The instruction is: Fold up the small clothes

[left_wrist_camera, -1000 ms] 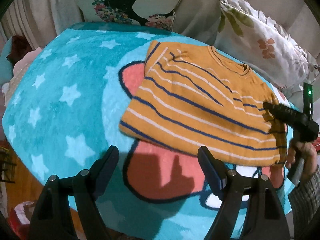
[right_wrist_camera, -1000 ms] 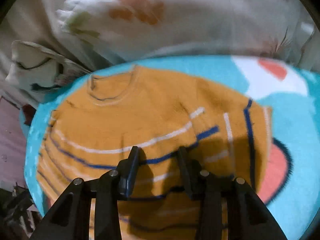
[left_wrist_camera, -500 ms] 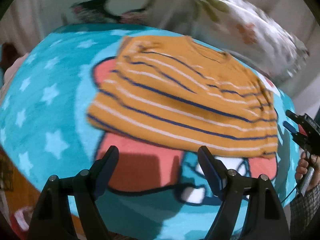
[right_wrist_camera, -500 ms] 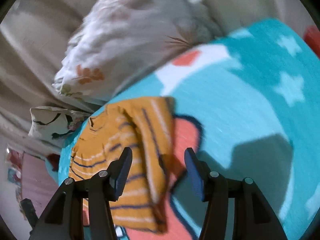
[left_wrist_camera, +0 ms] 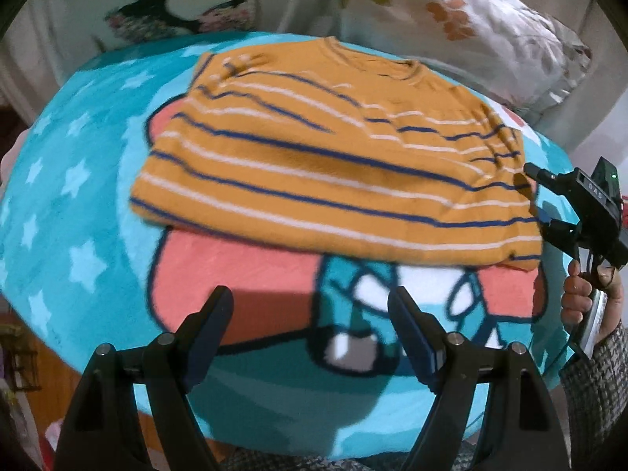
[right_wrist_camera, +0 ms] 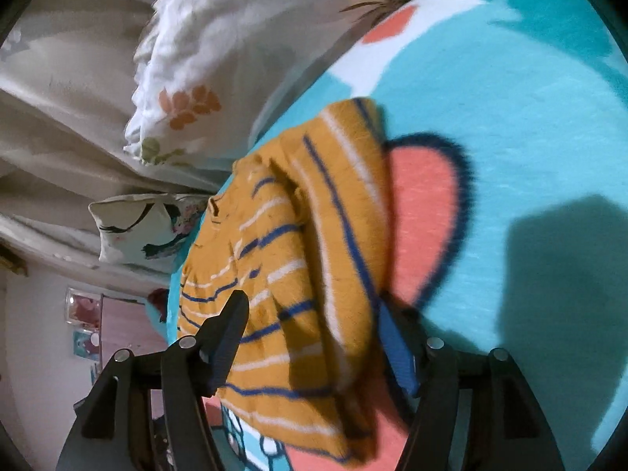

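1. Left wrist view. Striped orange shirt [left_wrist_camera: 329,168]: lies flat, partly folded, on the teal star blanket [left_wrist_camera: 78,180], collar toward the floral pillow [left_wrist_camera: 463,27] at the far side. Spread flat, presumably so its edges can be taken for the next fold.
2. Left gripper [left_wrist_camera: 310,333]: jaws wide apart, holding nothing, hovering over the blanket just short of the shirt's near hem; likely waiting for its turn.
3. Right gripper [left_wrist_camera: 535,200]: at the shirt's right edge, fingers parted on either side of the cloth edge, not clamped; apparently lined up to take that side.
4. Right wrist view. Right gripper [right_wrist_camera: 314,337]: fingers spread, the shirt [right_wrist_camera: 290,274] edge lying between them, nothing pinched yet.
5. Shirt's right side: shows a doubled, rumpled layer, suggesting a sleeve already folded in.
6. Second printed cushion [right_wrist_camera: 141,227]: beyond the collar, clear of the work.
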The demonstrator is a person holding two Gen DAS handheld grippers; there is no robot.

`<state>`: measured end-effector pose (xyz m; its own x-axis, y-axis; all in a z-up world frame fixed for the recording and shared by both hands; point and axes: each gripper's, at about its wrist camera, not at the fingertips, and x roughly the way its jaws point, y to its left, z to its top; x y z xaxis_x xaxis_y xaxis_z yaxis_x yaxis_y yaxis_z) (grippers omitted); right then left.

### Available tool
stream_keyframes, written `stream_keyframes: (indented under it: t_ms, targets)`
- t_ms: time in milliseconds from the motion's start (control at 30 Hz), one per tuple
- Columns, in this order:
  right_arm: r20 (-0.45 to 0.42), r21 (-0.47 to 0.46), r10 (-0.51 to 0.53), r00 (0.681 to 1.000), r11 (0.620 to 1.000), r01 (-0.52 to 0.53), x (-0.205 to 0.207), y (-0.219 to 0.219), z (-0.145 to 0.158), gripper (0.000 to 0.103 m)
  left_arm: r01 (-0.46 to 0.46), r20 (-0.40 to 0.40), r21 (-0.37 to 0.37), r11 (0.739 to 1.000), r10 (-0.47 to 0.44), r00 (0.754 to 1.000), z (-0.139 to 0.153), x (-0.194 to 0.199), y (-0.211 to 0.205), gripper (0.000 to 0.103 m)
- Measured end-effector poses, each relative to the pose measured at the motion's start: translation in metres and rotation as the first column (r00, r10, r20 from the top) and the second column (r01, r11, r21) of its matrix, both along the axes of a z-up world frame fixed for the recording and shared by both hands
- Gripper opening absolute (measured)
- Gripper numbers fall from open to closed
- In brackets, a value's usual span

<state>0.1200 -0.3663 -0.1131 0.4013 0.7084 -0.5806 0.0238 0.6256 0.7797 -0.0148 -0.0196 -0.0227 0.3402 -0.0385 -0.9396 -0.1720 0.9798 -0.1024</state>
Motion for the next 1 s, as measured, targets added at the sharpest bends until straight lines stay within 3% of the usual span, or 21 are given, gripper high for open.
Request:
stream_keyframes:
  t_ms: [67,100,133,167,267,433,633,833,967,1000]
  targets:
    - [0.034,-0.037,-0.001,0.999,0.999,0.003,0.002,0.011,0.003,0.072,-0.023,-0.011,-0.007,1.0,0.023,1.0,-0.003,-0.003,0.01,0.08]
    - [0.044,-0.06,-0.004,0.999,0.998,0.007,0.002,0.017,0.005,0.066,-0.036,-0.015,-0.015,0.999,0.036,0.999,-0.005,-0.003,0.016,0.08]
    - [0.044,-0.08,-0.01,0.999,0.997,0.014,0.003,0.02,0.006,0.056,-0.043,-0.014,-0.026,0.999,0.043,0.999,-0.006,-0.003,0.021,0.08]
    - [0.026,-0.106,-0.012,1.0,0.994,0.015,0.004,0.024,0.004,0.031,-0.049,-0.011,-0.035,0.998,0.048,0.999,-0.005,-0.002,0.026,0.08]
    - [-0.012,-0.104,-0.043,0.999,0.994,0.041,0.004,0.027,0.007,0.021,-0.053,0.01,-0.053,0.997,0.053,0.999,-0.003,0.003,0.043,0.08]
    - [0.049,-0.079,-0.049,0.998,0.995,0.053,0.005,0.062,0.057,0.018,-0.069,0.021,-0.107,0.992,0.072,0.997,-0.004,0.011,0.091,0.08]
    - [0.124,-0.065,0.058,0.991,0.997,-0.05,0.02,0.179,0.11,0.017,-0.121,0.038,-0.162,0.979,0.129,0.991,-0.004,0.016,0.169,0.08]
    - [0.061,-0.153,0.189,0.98,0.972,-0.178,0.034,0.309,0.086,0.017,-0.172,0.032,-0.177,0.969,0.181,0.983,-0.009,0.01,0.237,0.08]
    - [0.056,-0.367,0.289,0.956,0.896,-0.25,0.029,0.376,0.067,0.018,-0.205,0.007,-0.189,0.96,0.21,0.978,-0.017,0.007,0.265,0.08]
    - [0.061,-0.399,0.303,0.951,0.881,-0.255,0.027,0.384,0.066,0.022,-0.211,0.001,-0.193,0.958,0.215,0.977,-0.019,0.007,0.27,0.08]
